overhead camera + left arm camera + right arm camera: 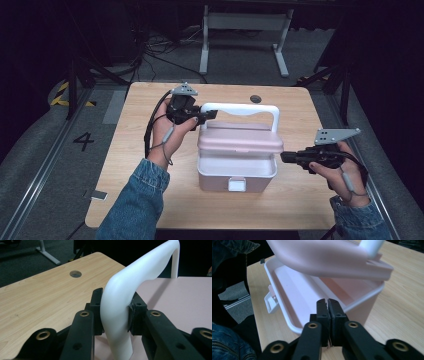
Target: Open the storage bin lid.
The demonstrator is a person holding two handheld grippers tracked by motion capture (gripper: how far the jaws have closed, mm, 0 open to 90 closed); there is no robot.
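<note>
- My left tool [206, 116], at the upper left of the pink box in the high view, is clenched on the white plastic arched handle [241, 109]; in the left gripper view the pads press both sides of the handle's [117, 315] curved corner.
- The pale pink plastic lid [240, 142] hangs tilted from that handle, lifted off the pale pink rectangular plastic box [236, 175], which stands at the centre of the light wooden counter [125, 165].
- A white latch [237, 184] sits on the box's near wall.
- My right tool [286, 157], at the right of the frame, is clenched with nothing held; in the right gripper view its jaws meet just at the box's rim [294, 326], under the raised lid [324, 260].
- The box's inside looks bare where I can see it.
</note>
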